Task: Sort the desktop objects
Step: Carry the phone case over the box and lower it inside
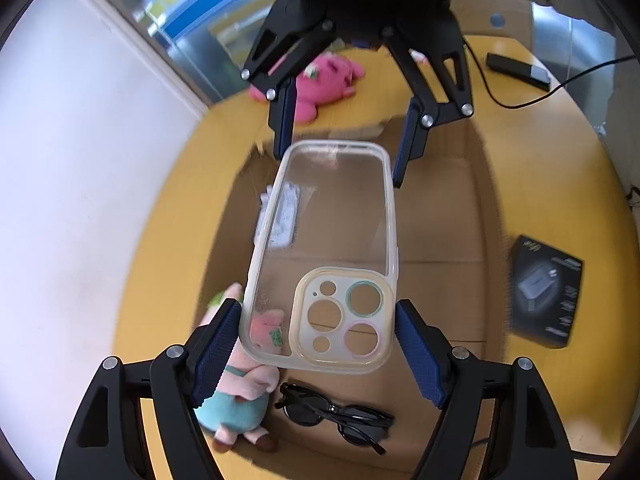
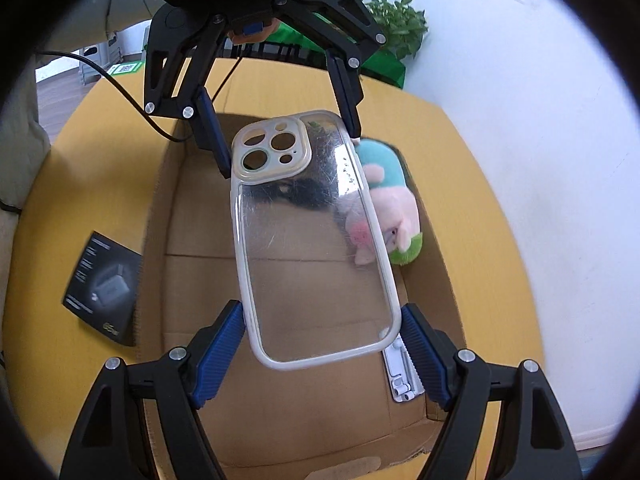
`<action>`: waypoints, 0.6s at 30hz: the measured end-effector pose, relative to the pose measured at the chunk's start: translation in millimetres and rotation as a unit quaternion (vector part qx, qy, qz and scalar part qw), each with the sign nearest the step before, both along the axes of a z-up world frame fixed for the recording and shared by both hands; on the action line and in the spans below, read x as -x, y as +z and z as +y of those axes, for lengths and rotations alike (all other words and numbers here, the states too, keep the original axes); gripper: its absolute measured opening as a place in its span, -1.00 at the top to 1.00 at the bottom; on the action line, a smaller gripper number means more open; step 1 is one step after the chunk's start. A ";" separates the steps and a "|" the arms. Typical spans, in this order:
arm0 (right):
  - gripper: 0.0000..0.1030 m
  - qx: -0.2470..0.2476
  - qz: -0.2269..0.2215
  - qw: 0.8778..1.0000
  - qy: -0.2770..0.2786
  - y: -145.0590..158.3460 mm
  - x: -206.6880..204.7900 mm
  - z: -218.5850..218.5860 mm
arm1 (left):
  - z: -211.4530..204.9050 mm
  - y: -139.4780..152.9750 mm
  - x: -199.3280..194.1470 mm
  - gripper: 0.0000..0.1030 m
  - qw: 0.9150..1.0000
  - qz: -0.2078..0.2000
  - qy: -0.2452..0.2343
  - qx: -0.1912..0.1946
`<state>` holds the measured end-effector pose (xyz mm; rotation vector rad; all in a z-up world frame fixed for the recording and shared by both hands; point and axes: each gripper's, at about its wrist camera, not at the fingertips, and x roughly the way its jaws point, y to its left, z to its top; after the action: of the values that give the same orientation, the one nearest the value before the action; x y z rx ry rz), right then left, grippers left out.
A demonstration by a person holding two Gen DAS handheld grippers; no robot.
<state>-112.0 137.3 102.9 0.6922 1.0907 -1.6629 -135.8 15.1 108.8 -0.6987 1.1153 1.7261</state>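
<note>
Grippers hold one clear phone case (image 1: 324, 256) together above the open cardboard box (image 1: 460, 216) on the yellow table (image 1: 560, 168). The left gripper (image 1: 318, 336) clamps the end with the camera holes, its blue pads pressing on both long edges. The right gripper (image 2: 322, 340) clamps the plain end in the same way. Inside the box lie a plush pig (image 2: 394, 200), black sunglasses (image 1: 336, 416) and a white strip-shaped thing (image 2: 400, 376). A black carton (image 1: 546, 292) lies on the table beside the box, and a pink plush toy (image 1: 328, 80) lies behind it.
</note>
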 end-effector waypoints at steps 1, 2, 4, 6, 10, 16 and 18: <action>-0.52 -0.004 -0.007 1.000 -0.002 -7.9 8.8 -0.8 | 1.4 -10.0 8.6 -0.58 1.000 -0.011 0.003 0.004; -0.52 -0.007 -0.013 1.000 -0.002 -13.4 14.9 -1.0 | 3.1 -18.3 13.9 -0.58 1.000 -0.019 0.004 0.007; -0.52 -0.018 -0.030 0.999 -0.007 -31.1 28.6 -3.0 | 5.7 -35.9 27.4 -0.58 0.999 -0.043 0.007 0.011; -0.52 -0.028 -0.046 0.998 -0.009 -47.7 38.6 -5.8 | 7.9 -52.1 37.6 -0.58 0.998 -0.058 0.009 0.020; -0.52 -0.051 -0.070 0.996 -0.015 -77.6 56.7 -14.0 | 12.5 -85.9 59.1 -0.58 0.995 -0.087 0.021 0.037; -0.52 -0.078 -0.101 0.992 -0.022 -113.7 77.1 -25.1 | 15.7 -119.3 79.7 -0.58 0.991 -0.118 0.030 0.056; -0.52 -0.085 -0.111 0.990 -0.023 -123.0 81.1 -28.1 | 17.2 -130.1 84.3 -0.58 0.989 -0.131 0.031 0.065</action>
<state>-193.1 109.2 -20.1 0.9950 1.0700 -1.5017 -220.1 32.3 -21.3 -1.0194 1.0369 1.5684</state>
